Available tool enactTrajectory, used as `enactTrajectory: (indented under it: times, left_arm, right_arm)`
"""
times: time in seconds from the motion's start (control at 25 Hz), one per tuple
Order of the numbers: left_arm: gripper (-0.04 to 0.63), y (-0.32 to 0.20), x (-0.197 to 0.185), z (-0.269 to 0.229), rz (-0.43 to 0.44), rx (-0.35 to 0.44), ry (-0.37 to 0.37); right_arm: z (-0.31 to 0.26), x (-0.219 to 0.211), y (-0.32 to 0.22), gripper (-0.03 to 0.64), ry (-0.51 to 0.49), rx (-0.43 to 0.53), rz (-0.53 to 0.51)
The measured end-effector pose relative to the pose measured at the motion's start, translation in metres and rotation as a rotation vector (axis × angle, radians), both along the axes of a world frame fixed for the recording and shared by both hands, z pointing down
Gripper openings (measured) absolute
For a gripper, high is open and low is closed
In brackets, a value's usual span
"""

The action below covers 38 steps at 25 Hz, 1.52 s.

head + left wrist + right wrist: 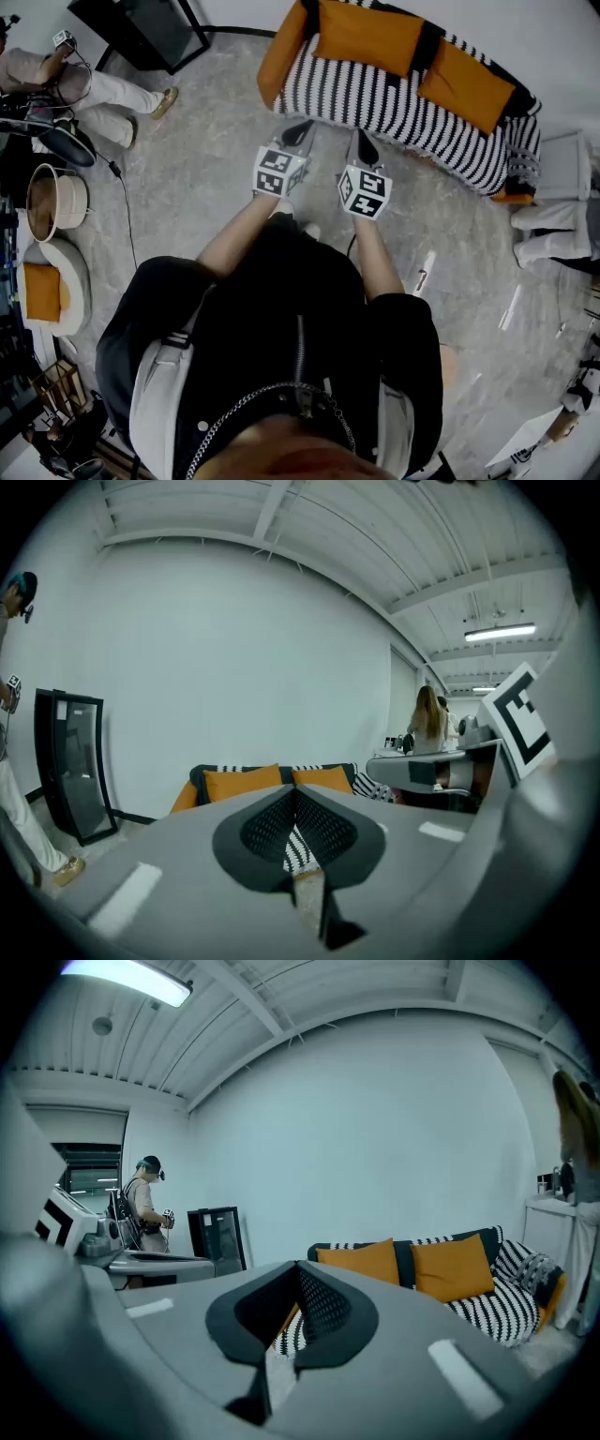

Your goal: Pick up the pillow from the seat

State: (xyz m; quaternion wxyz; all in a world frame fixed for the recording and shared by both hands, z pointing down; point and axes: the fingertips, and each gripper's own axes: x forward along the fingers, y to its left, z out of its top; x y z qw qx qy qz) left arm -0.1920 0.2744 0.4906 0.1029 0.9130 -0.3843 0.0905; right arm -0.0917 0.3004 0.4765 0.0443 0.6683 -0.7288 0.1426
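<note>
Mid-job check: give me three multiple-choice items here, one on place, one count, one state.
1. Where are the orange pillows? A on the floor; B against the sofa's back; C on a shelf.
2. How many lean there? A one; B two; C four.
3. How do the left gripper and right gripper stand? A shut, empty; B wide open; C shut on a pillow.
Answers: 1 B, they lean on the striped sofa; 2 B, two sit side by side; 3 A, jaws together, nothing between.
</note>
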Motion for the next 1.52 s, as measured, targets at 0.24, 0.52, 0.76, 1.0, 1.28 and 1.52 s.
enactTrajectory:
  times: [0.24, 0.52, 0.76, 1.0, 1.28, 1.52]
  left_arm:
    - [0.011, 0.002, 0.002, -0.001, 0.002, 0.0, 0.013]
    - [0.011, 0.011, 0.004, 0.0, 0.011, -0.01, 0.013]
    - [0.011, 0.014, 0.009, 0.001, 0.015, -0.013, 0.007]
    - [0.011, 0.016, 0.016, 0.002, 0.013, -0.011, 0.0]
    - [0.011, 0.021, 0.019, 0.006, 0.007, -0.015, -0.009]
    - [0.011, 0.021, 0.02, 0.003, 0.002, -0.014, -0.02]
  right_arm:
    - [-0.002, 0.008, 0.006, 0.002, -0.035, 0.008, 0.01]
    - [0.003, 0.008, 0.016, 0.002, -0.048, -0.008, 0.0]
    - [0.004, 0.011, 0.02, 0.002, -0.054, -0.01, -0.007]
    - [0.008, 0.02, 0.024, 0.002, -0.059, -0.018, -0.005]
    - [0.014, 0.025, 0.028, 0.002, -0.065, -0.029, -0.016]
    - [0.015, 0.028, 0.033, 0.003, -0.069, -0.035, -0.017]
